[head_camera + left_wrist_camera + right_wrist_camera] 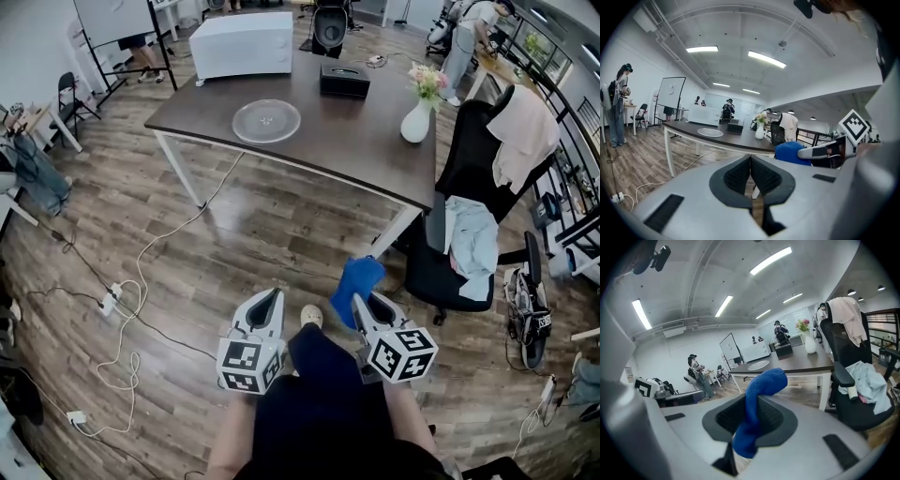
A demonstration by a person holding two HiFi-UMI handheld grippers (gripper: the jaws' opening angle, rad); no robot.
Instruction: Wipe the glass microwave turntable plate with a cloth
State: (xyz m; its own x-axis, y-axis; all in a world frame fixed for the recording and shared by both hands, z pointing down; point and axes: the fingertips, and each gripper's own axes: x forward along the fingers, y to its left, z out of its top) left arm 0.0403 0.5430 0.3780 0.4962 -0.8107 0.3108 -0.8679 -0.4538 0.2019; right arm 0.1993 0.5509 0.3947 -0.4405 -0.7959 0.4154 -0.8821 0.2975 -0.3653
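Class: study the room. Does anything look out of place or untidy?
The glass turntable plate lies bare on the table, outside the microwave. Loose cables trail across the floor, and clothes are heaped on the office chair.

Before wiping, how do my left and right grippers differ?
The right gripper is shut on the blue cloth; the left gripper is shut on nothing. The blue cloth sticks up past the right gripper, while the left gripper's tips are bare. Both are held low, away from the table.
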